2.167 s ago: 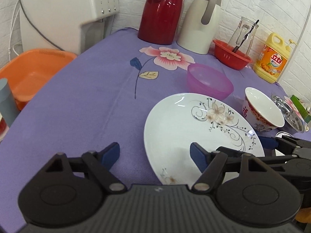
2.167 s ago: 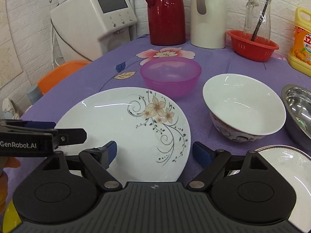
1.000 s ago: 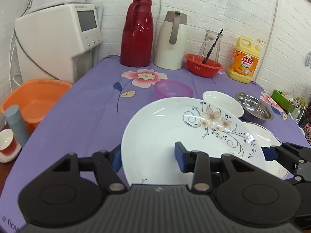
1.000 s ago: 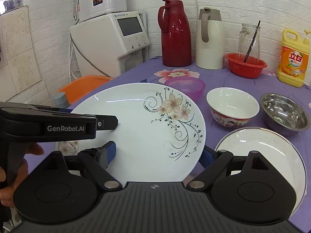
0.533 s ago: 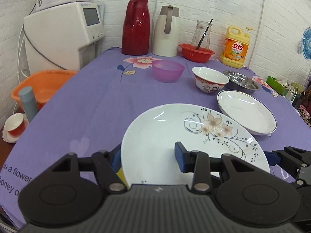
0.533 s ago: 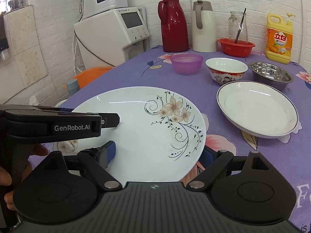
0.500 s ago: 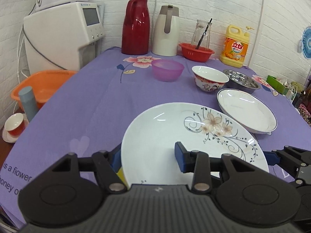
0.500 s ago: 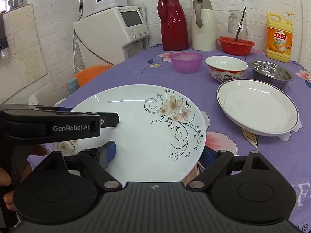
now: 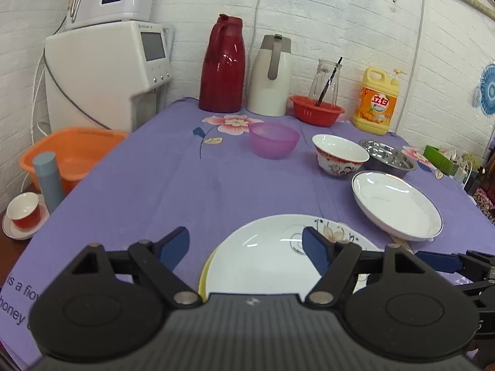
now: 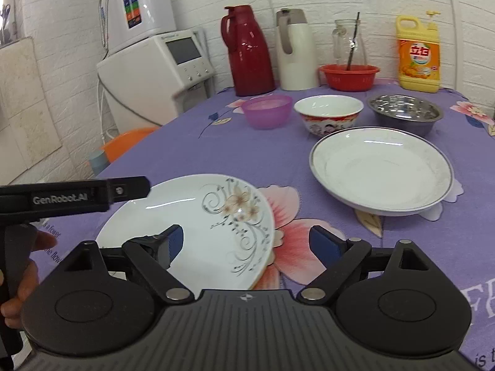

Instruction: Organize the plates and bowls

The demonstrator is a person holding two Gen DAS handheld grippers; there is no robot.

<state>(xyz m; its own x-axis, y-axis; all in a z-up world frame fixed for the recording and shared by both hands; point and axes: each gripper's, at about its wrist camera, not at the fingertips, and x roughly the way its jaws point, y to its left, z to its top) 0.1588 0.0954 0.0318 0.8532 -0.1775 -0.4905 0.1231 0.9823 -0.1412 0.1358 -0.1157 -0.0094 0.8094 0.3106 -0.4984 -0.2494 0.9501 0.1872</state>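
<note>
The flowered plate (image 10: pixel 191 216) now sits low at the near edge of the table (image 9: pixel 185 179), on something yellow, no longer lifted like a second ago. The left gripper (image 9: pixel 246 247) just spread its fingers, so it's let go. The right gripper (image 10: pixel 244 244) is spread too, touching nothing. Next up is probably the rimmed plate (image 10: pixel 380 167) and the 3 bowls behind.

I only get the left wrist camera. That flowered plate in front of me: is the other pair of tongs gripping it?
Observer: No. The right tongs are open, with one finger over the flowered plate and the other over the purple cloth.
Operator: Is anyone there?
Observer: Yes, the person's left hand shows at the left edge of the right wrist camera's picture.
</note>
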